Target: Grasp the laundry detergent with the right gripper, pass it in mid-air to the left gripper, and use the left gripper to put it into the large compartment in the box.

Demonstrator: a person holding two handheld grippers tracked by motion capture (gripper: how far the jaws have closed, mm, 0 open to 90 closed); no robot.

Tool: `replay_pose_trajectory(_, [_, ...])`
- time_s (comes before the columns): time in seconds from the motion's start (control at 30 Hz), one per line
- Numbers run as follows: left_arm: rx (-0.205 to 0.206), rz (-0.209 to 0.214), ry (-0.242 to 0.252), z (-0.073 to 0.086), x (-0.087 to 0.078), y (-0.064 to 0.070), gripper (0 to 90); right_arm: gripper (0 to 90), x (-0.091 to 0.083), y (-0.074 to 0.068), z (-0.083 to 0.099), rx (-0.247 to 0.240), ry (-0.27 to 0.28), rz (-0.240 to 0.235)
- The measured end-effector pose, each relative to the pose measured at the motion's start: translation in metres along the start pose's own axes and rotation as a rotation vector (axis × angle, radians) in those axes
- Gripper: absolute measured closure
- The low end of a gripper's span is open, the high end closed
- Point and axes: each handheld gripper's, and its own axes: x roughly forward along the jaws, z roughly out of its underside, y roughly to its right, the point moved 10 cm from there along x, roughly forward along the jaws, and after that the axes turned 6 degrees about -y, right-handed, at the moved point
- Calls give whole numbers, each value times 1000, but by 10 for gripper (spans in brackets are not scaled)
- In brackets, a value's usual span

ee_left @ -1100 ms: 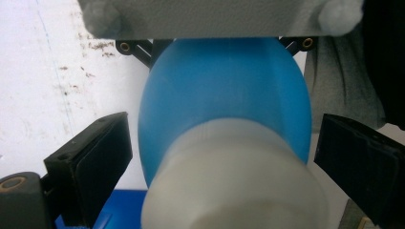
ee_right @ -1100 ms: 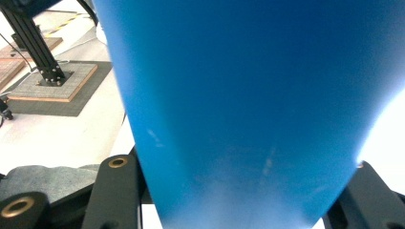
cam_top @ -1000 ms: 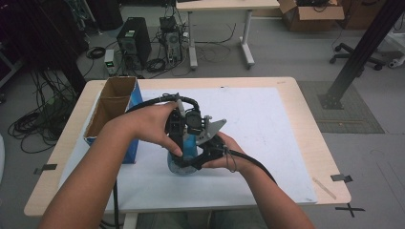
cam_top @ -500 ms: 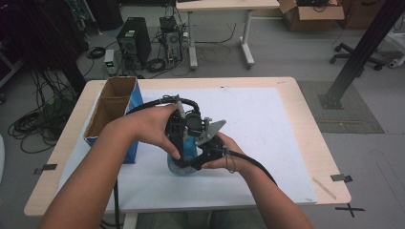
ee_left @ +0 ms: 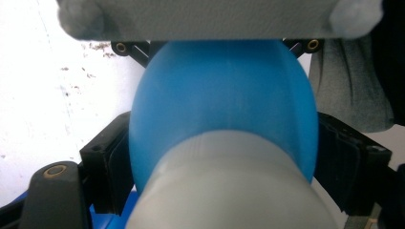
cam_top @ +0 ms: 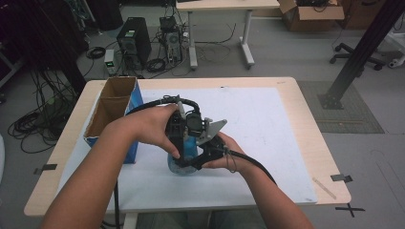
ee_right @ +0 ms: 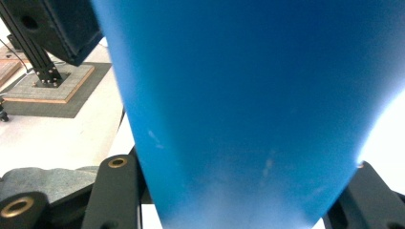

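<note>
A blue bottle (cam_top: 184,160) stands on the white mat (cam_top: 272,129) near the table's middle, and both hands crowd around it. In the left gripper view its rounded blue body (ee_left: 224,100) sits between the two black jaws, with a pale grey neck or cap (ee_left: 229,191) close to the lens. My left gripper (cam_top: 177,138) comes at it from the left and above, shut on the bottle. My right gripper (cam_top: 203,155) holds it from the right; in the right gripper view the blue wall (ee_right: 248,105) runs between the jaws. The fingertips are hidden in the high view.
An open cardboard box (cam_top: 111,110) with a blue side stands at the mat's left edge, close to my left forearm. The wooden table (cam_top: 310,119) has bare mat to the right and at the back. Computers, cables and desks stand on the floor beyond.
</note>
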Motion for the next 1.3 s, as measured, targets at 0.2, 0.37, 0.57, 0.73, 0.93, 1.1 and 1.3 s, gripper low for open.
replay_pose_trajectory(0.2, [15,2,0,-1,-1,1,241,448,0,0,1,0,-1,-1])
replay_pose_trajectory(0.37, [17,-4,-4,-1,-1,1,268,448,-1,0,1,-1,0,2])
replay_pose_trajectory(0.57, [18,-9,-8,0,-1,0,295,448,0,-1,1,-3,-2,1])
replay_pose_trajectory(0.73, [18,-20,-12,0,-1,0,305,448,0,-1,0,-3,-1,1])
replay_pose_trajectory(0.93, [23,-36,-15,0,-1,-1,327,448,0,-1,0,-3,0,1])
replay_pose_trajectory(1.1, [25,-50,-16,1,-1,-3,358,448,0,-1,0,-2,1,2])
replay_pose_trajectory(1.3, [34,-49,-13,1,-2,-2,367,449,0,-1,-1,-4,7,2])
